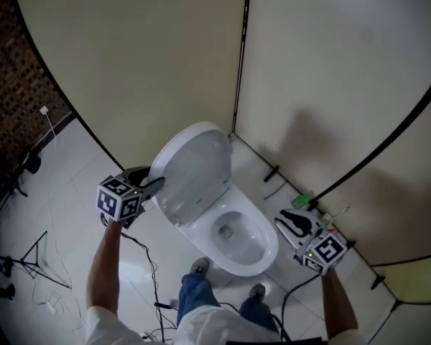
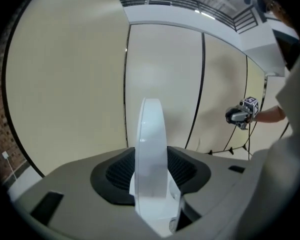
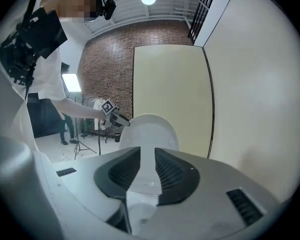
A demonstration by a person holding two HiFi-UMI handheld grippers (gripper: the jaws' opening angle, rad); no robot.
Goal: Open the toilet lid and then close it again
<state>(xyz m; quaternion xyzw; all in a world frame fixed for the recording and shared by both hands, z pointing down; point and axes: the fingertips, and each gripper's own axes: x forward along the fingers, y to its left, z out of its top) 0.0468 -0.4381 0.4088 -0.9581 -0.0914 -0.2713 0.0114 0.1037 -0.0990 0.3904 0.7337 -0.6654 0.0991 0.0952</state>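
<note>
The white plastic toilet lid [image 1: 194, 169] stands up, open, and leans back a little toward the cream wall [image 1: 165, 56] behind it. Its bottom end is joined to the back of the round white toilet bowl [image 1: 270, 244]. Its long way runs from that joint up to its rounded top. The left tool [image 1: 156, 185] is pinching the lid's left edge, near the top. In the left gripper view the thin edge sits right between the two dark pads, and both pads touch it. The right tool [image 1: 293, 223] is on the other side of the bowl, well apart from the lid. Its jaws are pressed almost together, with nothing in them. So the left hand has the lid. The opening part looks done, and I think closing comes next. From the left tool the bowl lies forward and down, toward the person's feet, so the lid has to swing that way around its joint. If it slips, it could drop and bang.
</note>
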